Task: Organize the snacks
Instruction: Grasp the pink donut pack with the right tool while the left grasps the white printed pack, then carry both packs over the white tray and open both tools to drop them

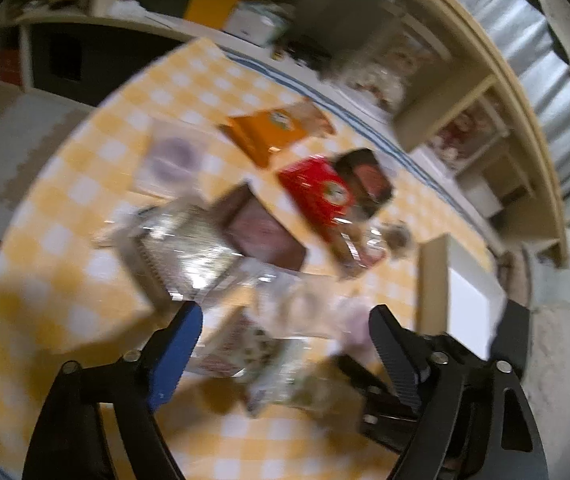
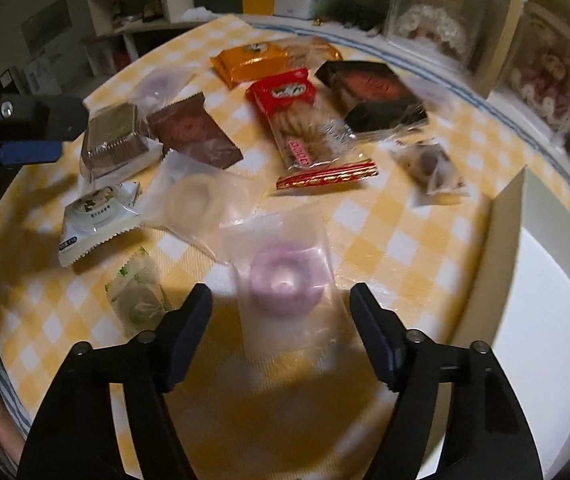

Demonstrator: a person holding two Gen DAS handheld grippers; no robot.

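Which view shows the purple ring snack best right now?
The right wrist view: the purple ring snack lies in its clear wrapper just ahead of the right tool, fairly sharp and whole. The left wrist view is motion-blurred; only a pale purple smear near the left tool may be that snack.

Snacks crowd tablecloth (image 2: 369, 236) centre; box wall (image 2: 501, 216) blocks right, near edge free

Colours on the snack table
Yellow-and-white checked tablecloth (image 2: 385, 216); orange packet (image 2: 253, 62), red biscuit packet (image 2: 285, 92), brown sachet (image 2: 195, 132), pale purple ring (image 2: 285, 284) in clear wrap.
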